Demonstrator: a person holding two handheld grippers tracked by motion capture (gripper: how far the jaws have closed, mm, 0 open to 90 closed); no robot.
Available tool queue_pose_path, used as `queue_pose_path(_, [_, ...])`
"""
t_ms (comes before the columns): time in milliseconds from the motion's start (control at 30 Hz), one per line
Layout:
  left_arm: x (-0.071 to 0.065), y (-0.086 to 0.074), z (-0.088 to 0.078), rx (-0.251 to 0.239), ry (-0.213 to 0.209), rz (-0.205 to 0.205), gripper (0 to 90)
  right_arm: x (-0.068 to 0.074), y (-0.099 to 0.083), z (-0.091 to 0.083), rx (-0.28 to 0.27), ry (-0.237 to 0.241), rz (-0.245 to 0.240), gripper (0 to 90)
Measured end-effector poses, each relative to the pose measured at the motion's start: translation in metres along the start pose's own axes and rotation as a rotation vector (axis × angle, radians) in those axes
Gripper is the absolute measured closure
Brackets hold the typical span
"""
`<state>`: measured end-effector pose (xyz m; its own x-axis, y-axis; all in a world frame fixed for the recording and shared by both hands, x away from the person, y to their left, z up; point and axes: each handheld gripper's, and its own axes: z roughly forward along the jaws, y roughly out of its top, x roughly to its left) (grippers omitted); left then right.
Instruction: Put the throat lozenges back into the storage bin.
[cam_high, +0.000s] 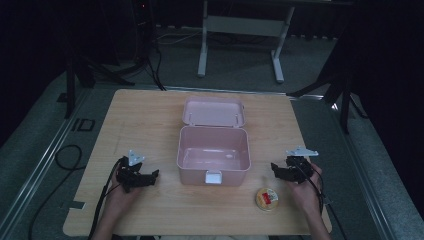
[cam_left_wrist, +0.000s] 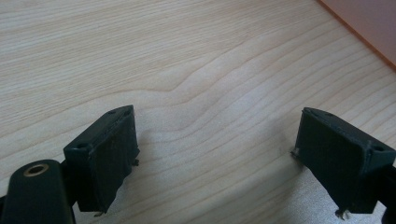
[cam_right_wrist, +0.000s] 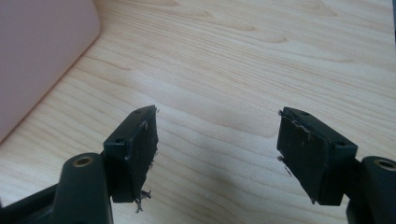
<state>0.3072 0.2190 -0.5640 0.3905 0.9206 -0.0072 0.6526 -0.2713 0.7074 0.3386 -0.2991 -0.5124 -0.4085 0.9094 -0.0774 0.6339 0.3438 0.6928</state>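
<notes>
A pink box (cam_high: 214, 155) stands open at the middle of the wooden table (cam_high: 140, 115), its lid (cam_high: 213, 111) laid back behind it and its inside bare. A small round yellow tin with a red label (cam_high: 266, 198) lies in front of the box's right corner. My left gripper (cam_high: 152, 176) rests on the table left of the box, open, with bare wood between its jaws (cam_left_wrist: 217, 140). My right gripper (cam_high: 276, 169) rests right of the box, just above the tin, open and holding nothing (cam_right_wrist: 217, 135). The box's pink wall (cam_right_wrist: 37, 56) shows at the left of the right gripper view.
A corner of the pink box (cam_left_wrist: 369, 23) shows at the top right of the left gripper view. Beyond the table's far edge stand a white frame's legs (cam_high: 202, 50) and dark tripod legs (cam_high: 345, 95). A black cable (cam_high: 65, 155) loops on the floor at the left.
</notes>
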Motion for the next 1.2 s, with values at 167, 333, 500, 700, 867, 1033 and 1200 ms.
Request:
queue_pose_path(167, [0.000,0.000,0.000,0.000,0.000,-0.001,13.4,0.005,0.007,-0.012,0.013,0.028,-0.034,27.8])
queue_pose_path(333, [0.000,0.000,0.000,0.000,0.001,-0.002,13.4,0.010,0.012,-0.020,0.029,0.051,-0.064,27.8])
queue_pose_path(500, [0.000,0.000,0.000,0.000,0.000,-0.001,13.4,0.013,0.015,-0.025,0.046,0.091,-0.074,27.5])
queue_pose_path(700, [0.000,0.000,0.000,-0.001,0.001,-0.002,13.4,0.017,0.022,-0.034,0.064,0.099,-0.122,27.6])
queue_pose_path(867, [0.000,0.000,0.000,0.000,0.001,-0.002,13.4,0.018,0.026,-0.040,0.069,0.103,-0.139,27.6])
queue_pose_path(1033, [0.000,0.000,0.000,0.000,0.001,-0.002,13.4,0.020,0.028,-0.047,0.089,0.123,-0.161,27.4])
queue_pose_path(1200, [0.000,0.000,0.000,0.000,0.001,-0.002,13.4,0.023,0.029,-0.052,0.104,0.127,-0.179,24.8])
